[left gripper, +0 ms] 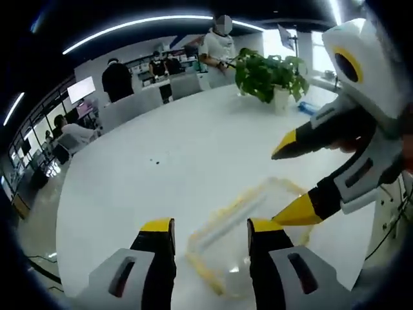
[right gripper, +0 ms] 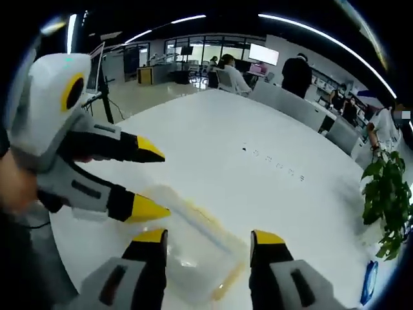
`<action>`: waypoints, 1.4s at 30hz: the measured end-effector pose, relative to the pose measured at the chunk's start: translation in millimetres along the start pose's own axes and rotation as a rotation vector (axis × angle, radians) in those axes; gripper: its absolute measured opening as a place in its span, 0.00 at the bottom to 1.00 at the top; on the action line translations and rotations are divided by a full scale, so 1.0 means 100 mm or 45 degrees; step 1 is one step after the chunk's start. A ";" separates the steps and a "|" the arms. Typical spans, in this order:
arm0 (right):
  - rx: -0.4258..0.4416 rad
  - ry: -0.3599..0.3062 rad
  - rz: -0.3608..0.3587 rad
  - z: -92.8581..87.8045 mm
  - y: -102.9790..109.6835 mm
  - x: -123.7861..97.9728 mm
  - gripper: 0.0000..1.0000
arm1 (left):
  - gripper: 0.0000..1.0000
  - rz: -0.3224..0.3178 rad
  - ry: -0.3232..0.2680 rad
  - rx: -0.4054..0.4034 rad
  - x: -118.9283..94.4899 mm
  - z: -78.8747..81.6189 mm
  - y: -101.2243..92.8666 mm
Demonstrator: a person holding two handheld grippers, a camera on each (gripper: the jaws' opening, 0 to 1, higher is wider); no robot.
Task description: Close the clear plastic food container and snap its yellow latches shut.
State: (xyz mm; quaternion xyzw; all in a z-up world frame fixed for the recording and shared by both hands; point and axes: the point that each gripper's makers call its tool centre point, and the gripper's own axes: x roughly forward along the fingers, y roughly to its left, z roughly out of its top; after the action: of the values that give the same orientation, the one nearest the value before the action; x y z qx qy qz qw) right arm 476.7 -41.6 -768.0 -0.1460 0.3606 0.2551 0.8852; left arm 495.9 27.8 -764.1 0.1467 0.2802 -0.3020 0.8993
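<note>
While both grippers hovered over it, the white table (left gripper: 174, 161) carried the clear container (left gripper: 242, 232), which lay flat near the table's edge just ahead of the jaws in both views. Its yellow rim and latches showed along the long side and at the near corner in the left gripper view, and as a thin yellow line in the right gripper view, where the container (right gripper: 193, 248) sat between and just beyond that view's jaws. Whether the lid was fully seated could not be told. The left gripper (left gripper: 210, 236) stood spread, its yellow-tipped jaws apart and holding nothing, one on either side of the container's near end. The right gripper (right gripper: 208, 245) was likewise released, jaws apart and empty. Each gripper appeared in the other's view with jaws parted, tips pointing toward the container: the right gripper (left gripper: 287, 187) from the right, the left gripper (right gripper: 155, 184) from the left. A potted plant (left gripper: 271, 74) stood on the table's far side, well apart from the container. Several people (left gripper: 117, 79) were beyond the table among the chairs (left gripper: 135, 106).
</note>
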 end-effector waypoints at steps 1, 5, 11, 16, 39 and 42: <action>0.071 -0.030 0.013 0.02 0.00 0.00 0.50 | 0.42 -0.007 -0.003 -0.013 0.00 0.00 0.00; 0.173 -0.094 0.070 0.00 0.01 0.00 0.50 | 0.44 -0.012 -0.003 -0.143 0.00 -0.12 0.05; 0.373 -0.158 0.078 -0.14 -0.08 -0.01 0.52 | 0.45 -0.046 -0.054 -0.351 0.00 -0.21 0.08; 0.490 -0.148 0.086 -0.33 -0.08 0.00 0.55 | 0.44 -0.027 -0.094 -0.559 -0.07 -0.23 0.15; 0.536 -0.019 0.085 -0.62 0.02 0.14 0.55 | 0.46 -0.167 0.151 -0.657 0.05 -0.68 -0.10; 0.534 -0.005 0.078 -0.61 0.04 0.14 0.54 | 0.46 -0.183 0.186 -0.678 0.05 -0.70 -0.11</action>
State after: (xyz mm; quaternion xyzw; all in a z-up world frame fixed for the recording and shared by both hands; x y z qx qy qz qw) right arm 449.1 -60.6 -820.9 0.0531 0.4082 0.2014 0.8888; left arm 463.7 47.6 -824.3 -0.0937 0.4233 -0.2694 0.8600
